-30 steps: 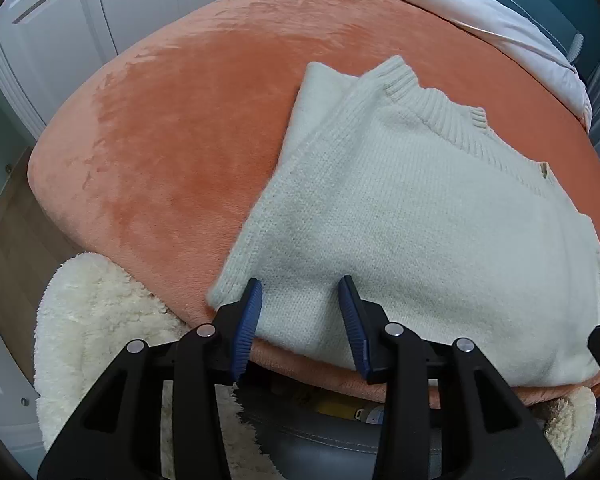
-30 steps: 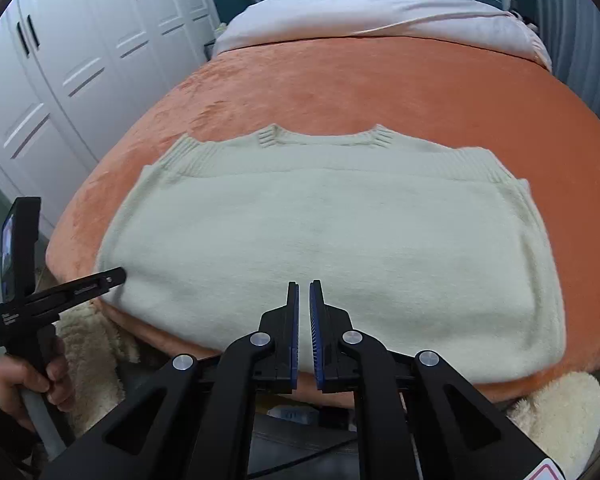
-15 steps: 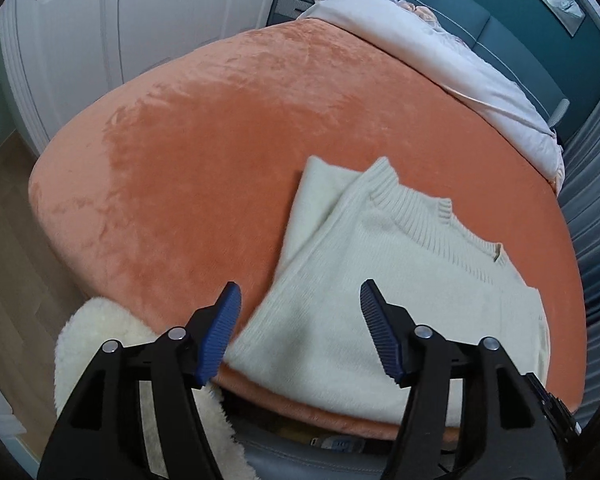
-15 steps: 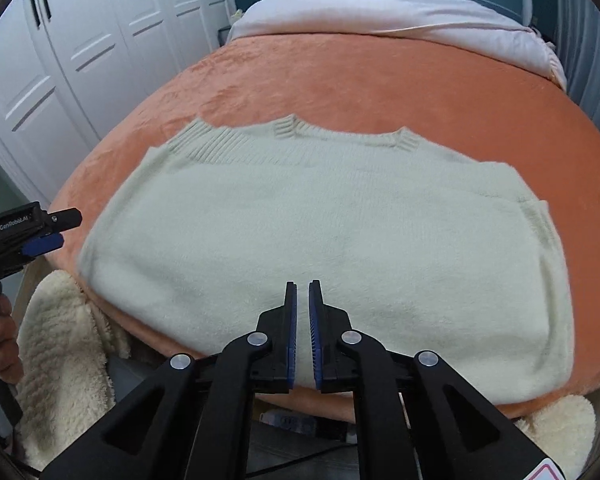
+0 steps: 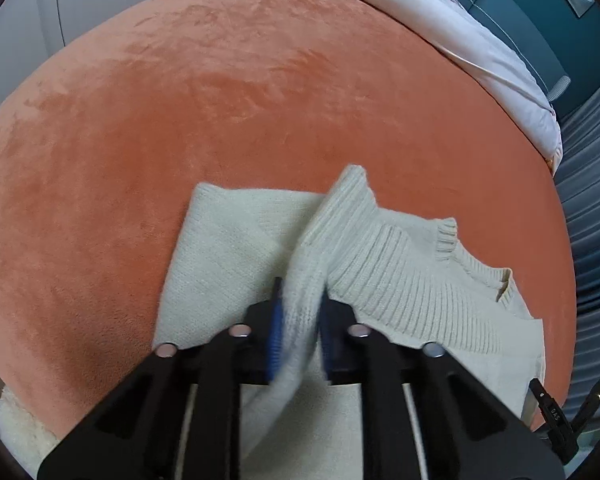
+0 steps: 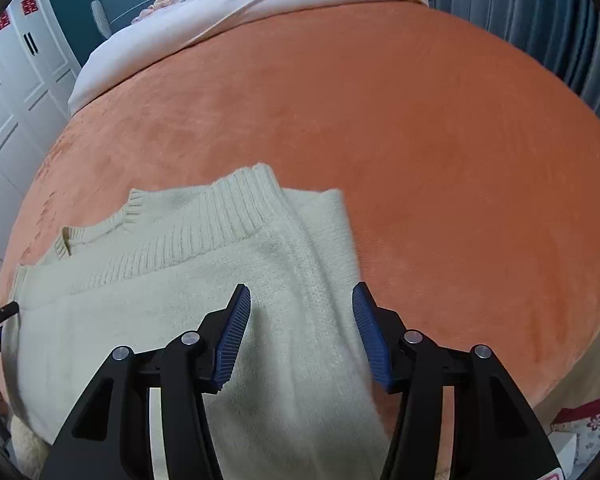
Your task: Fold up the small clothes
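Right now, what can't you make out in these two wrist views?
- Left wrist: the left gripper is shut on a sweater fold; its fingers and blur hide how many layers it holds.
- Right wrist: the right gripper is open over the sweater's edge; contact with the knit is unclear, the edge is blurred.
- Both views: the sweater's near hem is hidden behind the grippers.
- The orange blanket is cropped by the fisheye rim.

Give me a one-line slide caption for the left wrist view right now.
Left gripper, jaws shut on a raised fold of the cream sweater lying on the orange blanket.
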